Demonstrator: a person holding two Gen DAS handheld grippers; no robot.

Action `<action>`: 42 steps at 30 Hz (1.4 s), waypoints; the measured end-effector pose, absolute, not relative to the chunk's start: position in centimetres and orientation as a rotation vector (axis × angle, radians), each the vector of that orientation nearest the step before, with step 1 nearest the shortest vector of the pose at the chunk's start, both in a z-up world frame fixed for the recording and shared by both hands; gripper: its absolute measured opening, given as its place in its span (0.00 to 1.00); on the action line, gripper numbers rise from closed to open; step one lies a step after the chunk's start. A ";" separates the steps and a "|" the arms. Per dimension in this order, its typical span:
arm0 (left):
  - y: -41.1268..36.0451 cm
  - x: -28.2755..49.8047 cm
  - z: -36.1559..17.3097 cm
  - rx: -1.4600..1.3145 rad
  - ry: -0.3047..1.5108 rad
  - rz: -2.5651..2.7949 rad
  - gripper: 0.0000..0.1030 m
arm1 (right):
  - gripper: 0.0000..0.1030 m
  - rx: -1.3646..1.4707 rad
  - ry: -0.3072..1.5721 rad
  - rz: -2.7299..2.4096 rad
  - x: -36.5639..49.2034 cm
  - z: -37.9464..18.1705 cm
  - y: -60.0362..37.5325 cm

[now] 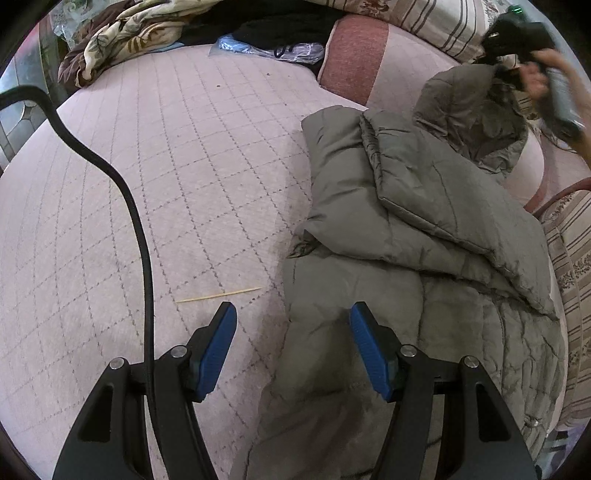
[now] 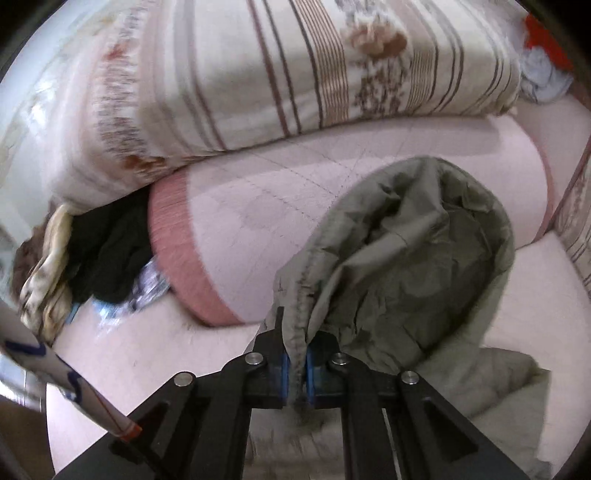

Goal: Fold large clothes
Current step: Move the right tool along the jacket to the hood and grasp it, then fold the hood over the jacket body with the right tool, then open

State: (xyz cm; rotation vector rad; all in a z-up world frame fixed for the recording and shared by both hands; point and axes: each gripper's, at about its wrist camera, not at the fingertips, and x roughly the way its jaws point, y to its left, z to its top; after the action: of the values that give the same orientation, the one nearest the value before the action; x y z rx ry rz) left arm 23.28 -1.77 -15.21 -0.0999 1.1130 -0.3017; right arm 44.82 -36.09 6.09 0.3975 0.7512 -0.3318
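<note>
Pink quilted bedding (image 1: 184,166), stitched in a diamond grid, covers the bed and serves as the ground for everything else. Striped floral bedding (image 2: 295,66) is heaped along the far edge of the pink cover, beside a pink bolster (image 2: 207,240) with a darker rose end band.

Olive-grey padded jacket (image 1: 406,229): a large quilted garment lying on the pink cover, right of its centre in the left wrist view. Its body is folded over itself, one panel laid diagonally across the other, with a matte, finely creased shell and sewn channels. The hood (image 2: 424,240) is lifted off the cover and gapes open, showing a crumpled lining.

Leaf-patterned cloth (image 1: 122,33) and a dark garment (image 1: 280,26) sit bunched at the far side of the pink cover. A black cable (image 1: 144,258) curves over it at the left.

Left gripper (image 1: 293,314): blue pads standing moderately apart above the jacket's near edge, nothing between them. Right gripper (image 2: 296,363): pads pinched together on the hood's seamed rim, a person's hand (image 1: 543,74) on its handle.

A thin pale stick (image 1: 218,294) lies on the pink cover just beyond the left gripper.
</note>
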 end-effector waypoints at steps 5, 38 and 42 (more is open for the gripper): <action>-1.3 22.9 -14.8 -0.109 1.109 -0.302 0.61 | 0.06 0.305 0.747 -0.246 36.9 9.3 -32.0; 1.4 22.6 -13.6 -0.118 1.058 -0.194 0.61 | 0.53 0.385 0.884 -0.157 18.1 -5.7 -26.0; 1.6 22.6 -13.6 -0.132 1.067 -0.204 0.61 | 0.53 0.332 0.876 -0.150 16.5 -4.1 -25.9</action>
State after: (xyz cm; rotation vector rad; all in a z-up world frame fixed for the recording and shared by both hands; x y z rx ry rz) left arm 22.57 1.59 -13.63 -0.1320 1.0667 -0.2042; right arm 16.54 -25.88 -4.09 0.3324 0.8756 -0.1498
